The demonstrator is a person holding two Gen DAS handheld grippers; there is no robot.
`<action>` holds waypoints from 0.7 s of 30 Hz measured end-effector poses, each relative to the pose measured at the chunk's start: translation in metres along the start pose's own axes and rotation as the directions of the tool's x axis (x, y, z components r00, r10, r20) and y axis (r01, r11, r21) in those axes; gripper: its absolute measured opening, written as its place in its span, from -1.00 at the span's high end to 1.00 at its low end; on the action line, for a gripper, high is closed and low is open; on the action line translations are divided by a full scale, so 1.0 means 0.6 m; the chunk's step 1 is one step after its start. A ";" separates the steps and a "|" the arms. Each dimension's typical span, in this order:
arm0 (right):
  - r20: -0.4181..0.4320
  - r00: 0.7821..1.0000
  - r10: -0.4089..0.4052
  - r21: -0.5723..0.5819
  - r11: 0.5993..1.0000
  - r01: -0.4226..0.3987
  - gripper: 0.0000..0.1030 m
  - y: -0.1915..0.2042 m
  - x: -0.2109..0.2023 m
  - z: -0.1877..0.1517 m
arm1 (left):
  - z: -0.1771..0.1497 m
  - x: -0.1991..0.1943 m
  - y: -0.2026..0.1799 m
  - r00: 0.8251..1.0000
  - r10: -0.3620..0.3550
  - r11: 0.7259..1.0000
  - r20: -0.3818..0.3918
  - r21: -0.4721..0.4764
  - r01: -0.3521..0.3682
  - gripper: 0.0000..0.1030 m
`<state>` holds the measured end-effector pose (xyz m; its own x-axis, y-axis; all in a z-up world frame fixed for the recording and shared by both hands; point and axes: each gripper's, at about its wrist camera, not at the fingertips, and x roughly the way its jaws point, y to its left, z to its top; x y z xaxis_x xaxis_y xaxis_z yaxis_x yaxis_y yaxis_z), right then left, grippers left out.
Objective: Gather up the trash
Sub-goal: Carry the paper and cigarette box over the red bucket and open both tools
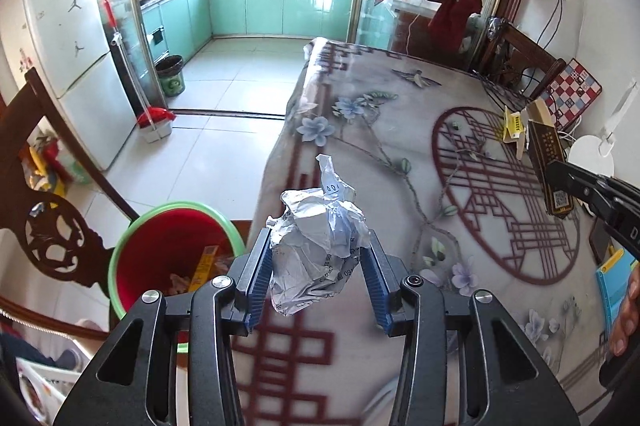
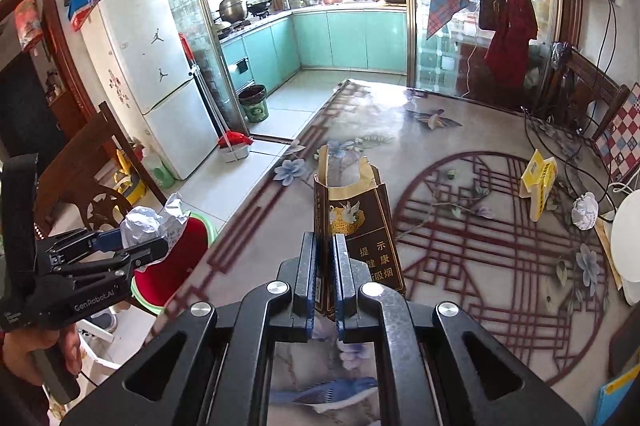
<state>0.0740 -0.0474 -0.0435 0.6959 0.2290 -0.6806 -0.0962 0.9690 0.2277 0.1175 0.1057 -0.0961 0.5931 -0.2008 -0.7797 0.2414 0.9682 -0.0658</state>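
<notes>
My left gripper point(image 1: 318, 258) is shut on a crumpled ball of white paper point(image 1: 320, 246) and holds it above the table's left edge, just right of a red bin with a green rim point(image 1: 160, 254) on the floor. It also shows in the right wrist view point(image 2: 160, 226). My right gripper point(image 2: 327, 246) is shut on a torn brown cigarette carton point(image 2: 352, 222) and holds it upright over the table. The carton shows at the right of the left wrist view point(image 1: 548, 162). A second crumpled paper ball point(image 2: 585, 210) and a torn yellow box point(image 2: 538, 182) lie on the table at the right.
The table point(image 2: 460, 146) has a flowered cover. A white lamp base point(image 2: 628, 226), cables and a checkered board point(image 2: 620, 142) crowd its right side. A dark wooden chair point(image 1: 44, 186) stands left of the bin. A fridge point(image 2: 152, 78) and the kitchen doorway lie beyond.
</notes>
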 end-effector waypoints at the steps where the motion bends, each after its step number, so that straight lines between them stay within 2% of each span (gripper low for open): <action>1: -0.002 1.000 -0.001 0.001 1.000 0.001 0.89 0.010 0.003 0.001 | 0.001 0.001 0.009 1.000 -0.002 1.000 0.000 -0.002 0.002 0.19; 21: 0.007 1.000 0.005 -0.001 1.000 -0.005 0.89 0.176 0.027 0.022 | 0.003 0.010 0.154 1.000 -0.022 0.998 -0.008 -0.058 0.021 0.18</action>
<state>0.0846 0.0577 -0.0214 0.7002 0.2334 -0.6747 -0.1008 0.9679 0.2302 0.1450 0.1933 -0.1057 0.5818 -0.2205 -0.7828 0.2088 0.9708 -0.1183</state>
